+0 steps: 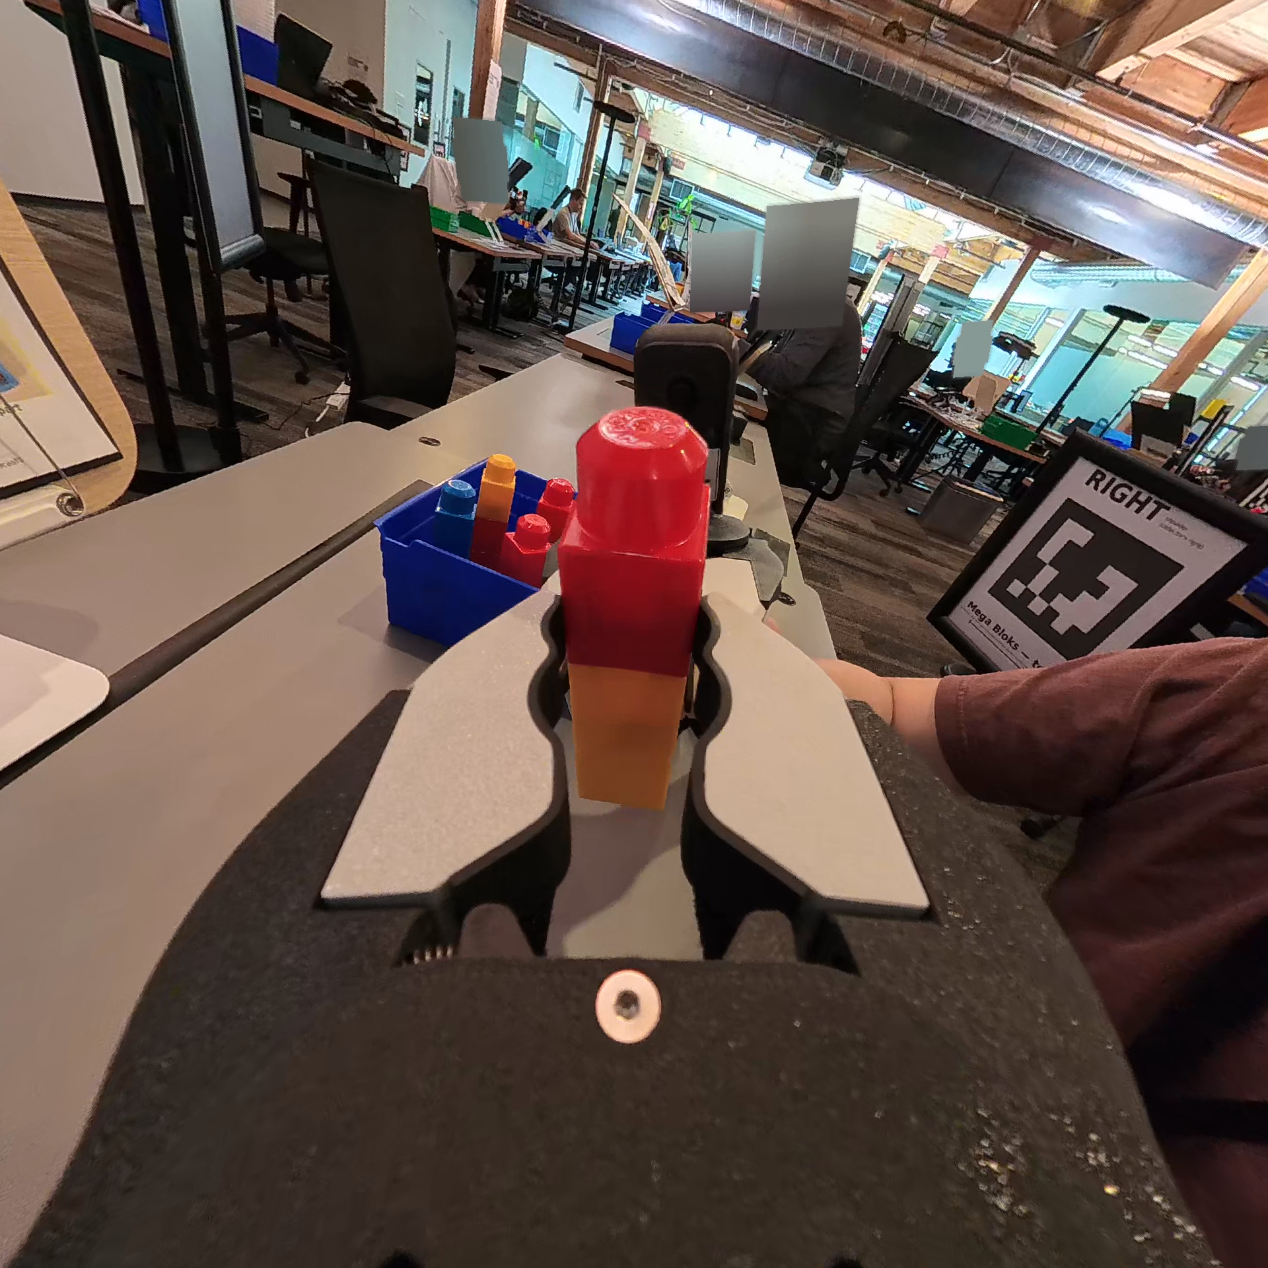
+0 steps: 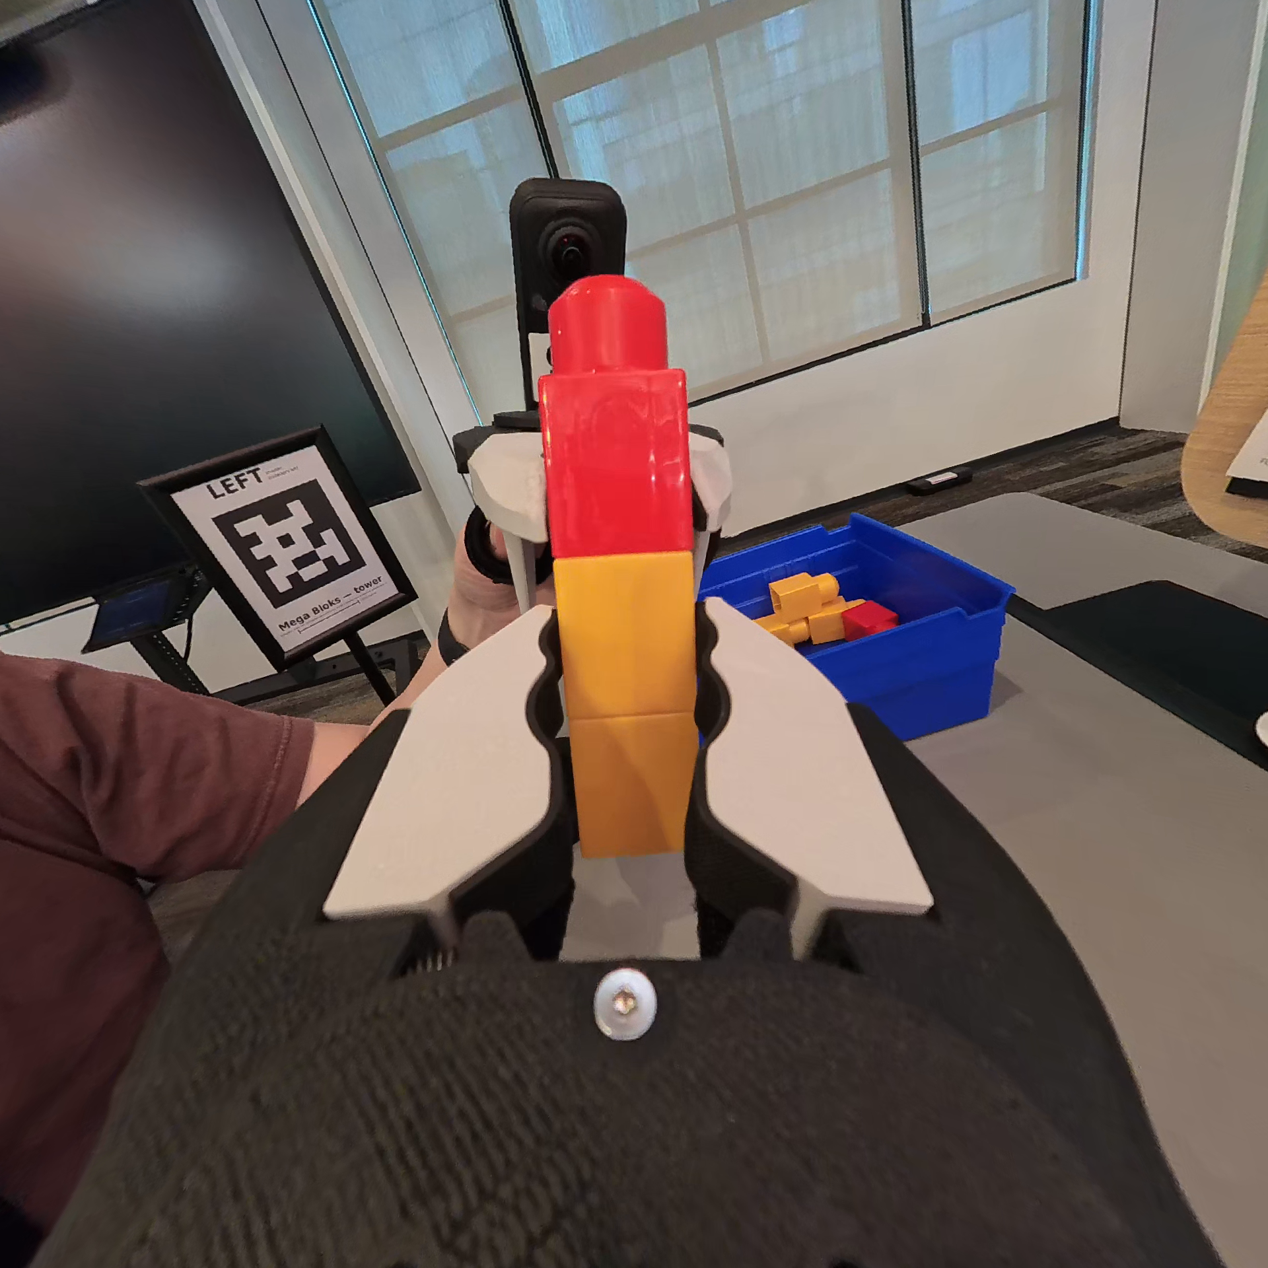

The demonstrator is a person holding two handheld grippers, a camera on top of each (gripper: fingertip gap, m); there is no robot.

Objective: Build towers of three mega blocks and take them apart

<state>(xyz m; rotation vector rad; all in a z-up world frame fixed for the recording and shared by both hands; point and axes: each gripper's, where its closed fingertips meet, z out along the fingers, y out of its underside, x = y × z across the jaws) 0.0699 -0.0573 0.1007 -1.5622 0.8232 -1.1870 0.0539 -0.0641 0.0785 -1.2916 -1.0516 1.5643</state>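
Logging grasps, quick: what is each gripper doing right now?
Left gripper: shut on the red block of the tower.
Right gripper: shut on the tower's orange blocks.

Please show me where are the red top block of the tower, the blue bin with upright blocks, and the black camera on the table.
red top block [image 1: 635, 590]: left wrist view, front face.
blue bin [image 1: 439, 593]: left wrist view, near wall.
black camera [image 2: 568, 237]: right wrist view, lens area.
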